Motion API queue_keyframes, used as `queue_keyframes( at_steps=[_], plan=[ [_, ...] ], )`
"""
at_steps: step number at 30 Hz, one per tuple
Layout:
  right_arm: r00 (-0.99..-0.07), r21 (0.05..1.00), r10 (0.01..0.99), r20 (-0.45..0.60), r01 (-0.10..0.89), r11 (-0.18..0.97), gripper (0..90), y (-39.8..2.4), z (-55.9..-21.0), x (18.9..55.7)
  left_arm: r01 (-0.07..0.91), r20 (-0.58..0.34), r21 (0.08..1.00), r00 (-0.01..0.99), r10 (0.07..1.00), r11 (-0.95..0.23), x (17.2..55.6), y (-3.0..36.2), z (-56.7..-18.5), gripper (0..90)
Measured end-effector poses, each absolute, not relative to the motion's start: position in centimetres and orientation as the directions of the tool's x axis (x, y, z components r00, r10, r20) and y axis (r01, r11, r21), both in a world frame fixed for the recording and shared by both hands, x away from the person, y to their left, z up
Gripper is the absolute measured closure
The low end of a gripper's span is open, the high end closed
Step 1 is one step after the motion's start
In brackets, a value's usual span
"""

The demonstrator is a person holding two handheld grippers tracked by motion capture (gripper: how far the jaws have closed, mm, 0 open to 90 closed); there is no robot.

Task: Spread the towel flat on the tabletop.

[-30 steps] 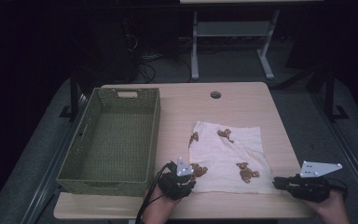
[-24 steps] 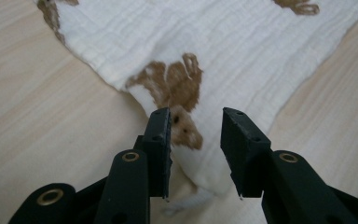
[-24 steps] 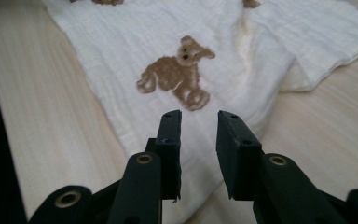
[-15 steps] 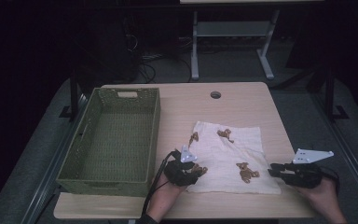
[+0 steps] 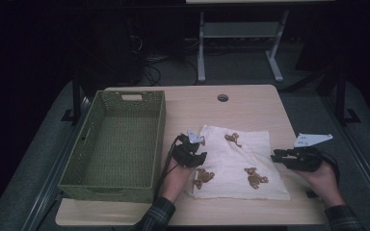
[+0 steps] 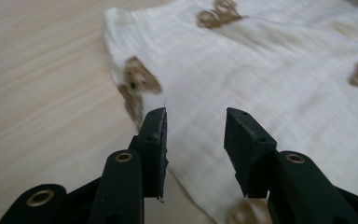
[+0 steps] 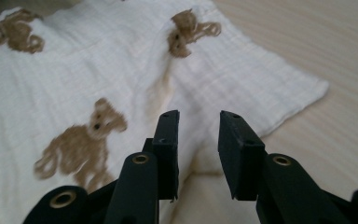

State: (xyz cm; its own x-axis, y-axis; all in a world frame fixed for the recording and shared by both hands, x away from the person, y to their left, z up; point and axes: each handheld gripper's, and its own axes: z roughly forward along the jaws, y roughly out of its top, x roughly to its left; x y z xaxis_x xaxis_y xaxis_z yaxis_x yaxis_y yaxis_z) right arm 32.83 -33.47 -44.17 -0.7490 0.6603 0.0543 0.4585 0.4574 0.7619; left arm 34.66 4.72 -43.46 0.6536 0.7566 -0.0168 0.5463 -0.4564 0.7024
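A white cloth (image 5: 241, 161) printed with brown teddy bears lies spread flat on the wooden table (image 5: 250, 108). My left gripper (image 5: 201, 156) hovers at the cloth's left edge. In the left gripper view its jaws (image 6: 196, 126) stand apart just above the cloth (image 6: 261, 70); they have just been opening, and nothing is pinched between them. My right gripper (image 5: 275, 155) is at the cloth's right edge, pointing left. Its jaws (image 7: 199, 126) have also just been opening over a low fold of the cloth (image 7: 74, 79), without pressing on it.
An empty green woven basket (image 5: 160, 139) stands on the left half of the table, close beside the left hand. A round cable hole (image 5: 223, 97) sits near the far edge. Dark floor, cables and a desk frame lie beyond.
Both hands slid away from the table's front edge. The left gripper went from the cloth's front left corner up along its left side. The right gripper moved left to the cloth's right edge.
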Motion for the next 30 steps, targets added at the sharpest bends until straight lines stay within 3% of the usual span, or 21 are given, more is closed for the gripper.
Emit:
queue_keyframes(
  at_steps=[8, 13, 22, 26, 28, 30],
  plan=[
    [-0.715, 0.764, 0.694, 0.088, 0.495, 0.414, 66.6, -33.4, -43.9, 37.1, 0.561, -0.032, 0.724, 0.609, 0.793, -0.402, 39.2, 4.2, -43.8, 59.7],
    [-0.684, 0.744, 0.726, 0.072, 0.521, 0.418, 66.2, -33.5, -44.5, 40.0, 0.556, -0.017, 0.713, 0.622, 0.783, -0.426, 41.8, 3.9, -44.1, 60.1],
    [-0.615, 0.693, 0.782, 0.099, 0.607, 0.389, 66.2, -33.7, -46.2, 44.2, 0.57, -0.025, 0.705, 0.616, 0.788, -0.423, 43.9, 3.6, -44.8, 59.7],
    [-0.606, 0.666, 0.789, 0.105, 0.631, 0.397, 70.7, -33.7, -46.8, 44.4, 0.572, -0.025, 0.696, 0.625, 0.78, -0.435, 44.3, 3.6, -45.3, 59.5],
    [-0.603, 0.664, 0.789, 0.116, 0.637, 0.39, 77.9, -33.8, -47.0, 44.4, 0.576, -0.036, 0.695, 0.626, 0.779, -0.43, 44.6, 3.6, -45.6, 60.1],
    [-0.609, 0.668, 0.785, 0.112, 0.631, 0.394, 84.3, -33.8, -47.1, 44.4, 0.582, -0.053, 0.694, 0.628, 0.776, -0.424, 44.7, 3.6, -45.8, 66.8]
  ],
)
